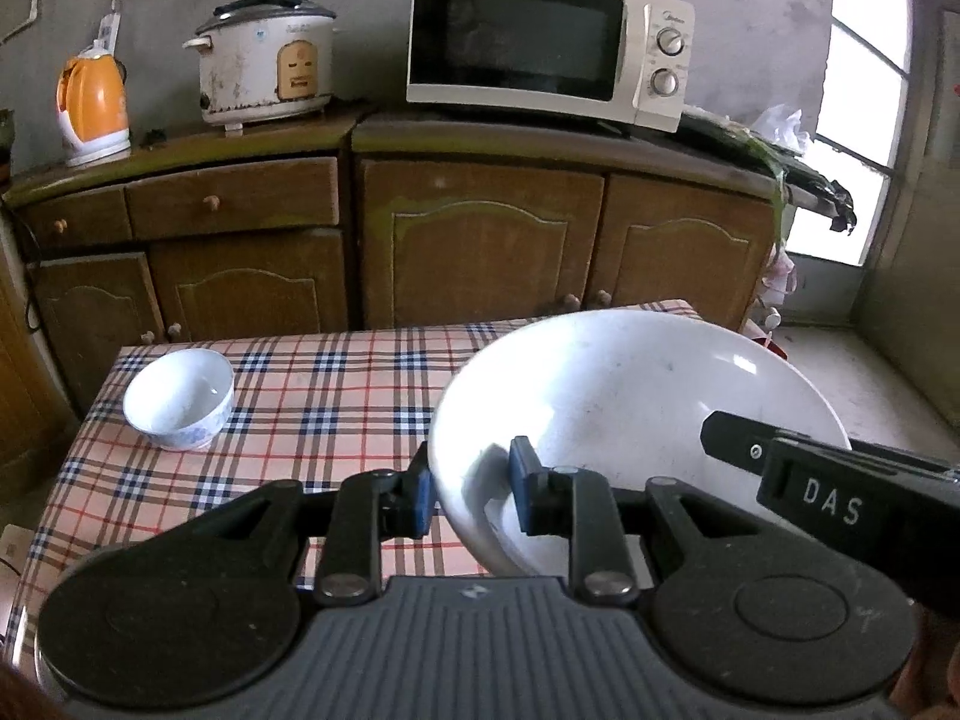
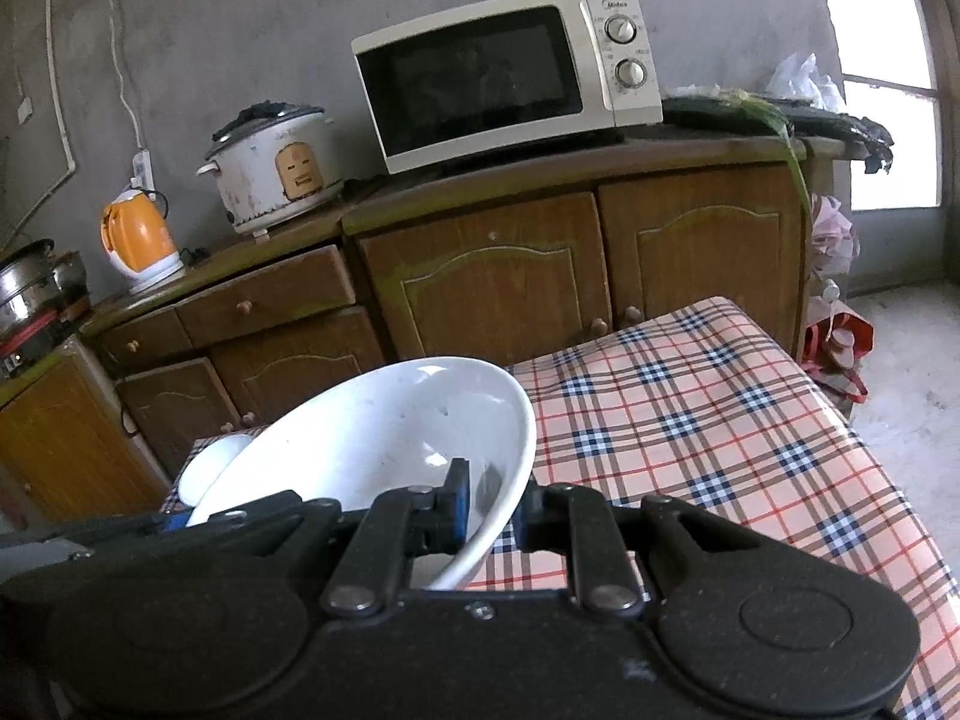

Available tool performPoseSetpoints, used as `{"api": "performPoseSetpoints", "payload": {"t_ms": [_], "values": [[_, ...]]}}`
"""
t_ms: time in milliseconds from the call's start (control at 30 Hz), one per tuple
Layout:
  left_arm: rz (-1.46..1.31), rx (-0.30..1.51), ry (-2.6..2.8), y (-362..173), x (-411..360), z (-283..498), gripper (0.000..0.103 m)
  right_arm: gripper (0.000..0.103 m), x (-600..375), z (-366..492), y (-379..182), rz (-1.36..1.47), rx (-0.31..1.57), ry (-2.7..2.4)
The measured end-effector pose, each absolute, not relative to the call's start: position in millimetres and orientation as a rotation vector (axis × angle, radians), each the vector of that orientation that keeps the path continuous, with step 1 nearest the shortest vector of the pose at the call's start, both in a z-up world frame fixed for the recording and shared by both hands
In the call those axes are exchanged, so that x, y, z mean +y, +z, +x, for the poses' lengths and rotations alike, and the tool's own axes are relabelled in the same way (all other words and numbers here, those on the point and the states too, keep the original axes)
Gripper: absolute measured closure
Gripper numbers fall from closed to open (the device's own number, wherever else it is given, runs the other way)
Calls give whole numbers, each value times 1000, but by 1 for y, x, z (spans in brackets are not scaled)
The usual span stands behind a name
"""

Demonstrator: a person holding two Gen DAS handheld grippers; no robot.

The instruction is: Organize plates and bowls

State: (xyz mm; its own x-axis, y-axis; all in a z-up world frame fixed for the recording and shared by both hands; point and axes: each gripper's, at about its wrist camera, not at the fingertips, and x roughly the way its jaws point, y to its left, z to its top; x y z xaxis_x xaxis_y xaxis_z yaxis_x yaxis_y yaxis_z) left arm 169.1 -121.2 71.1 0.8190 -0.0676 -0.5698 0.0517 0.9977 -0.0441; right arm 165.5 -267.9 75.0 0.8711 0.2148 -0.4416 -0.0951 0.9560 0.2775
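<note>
Left wrist view shows the left hand-held gripper [image 1: 471, 495] clamped on the near rim of the large white bowl [image 1: 636, 414], one blue pad inside the wall and one outside. The right hand-held gripper [image 2: 489, 510] pinches the opposite rim in the same way, so both grip the one bowl between them. The bowl sits tilted and appears to be lifted clear of the checked counter [image 1: 336, 384], though its underside is hidden and I cannot be sure it has left the cloth. It is empty, with only a few faint marks on the inside.

Ahead and to the left of the left hand-held gripper, well apart from it, a small white bowl with a blue pattern [image 1: 179, 399] stands upright on the counter. It too looks empty. In the right wrist view that small bowl shows only as a white edge beyond the big one.

By my reading the task is at an early or middle stage: the two bowls are not yet nested or grouped, and no plates are in view. What seems left is to carry the large bowl to its place and bring the small bowl together with it.
</note>
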Motion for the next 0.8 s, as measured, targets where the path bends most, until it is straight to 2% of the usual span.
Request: {"api": "performPoseSetpoints", "payload": {"t_ms": [800], "values": [[-9,580,-75,73,-134,140,78,83,-282,134,78,244,464,158]]}}
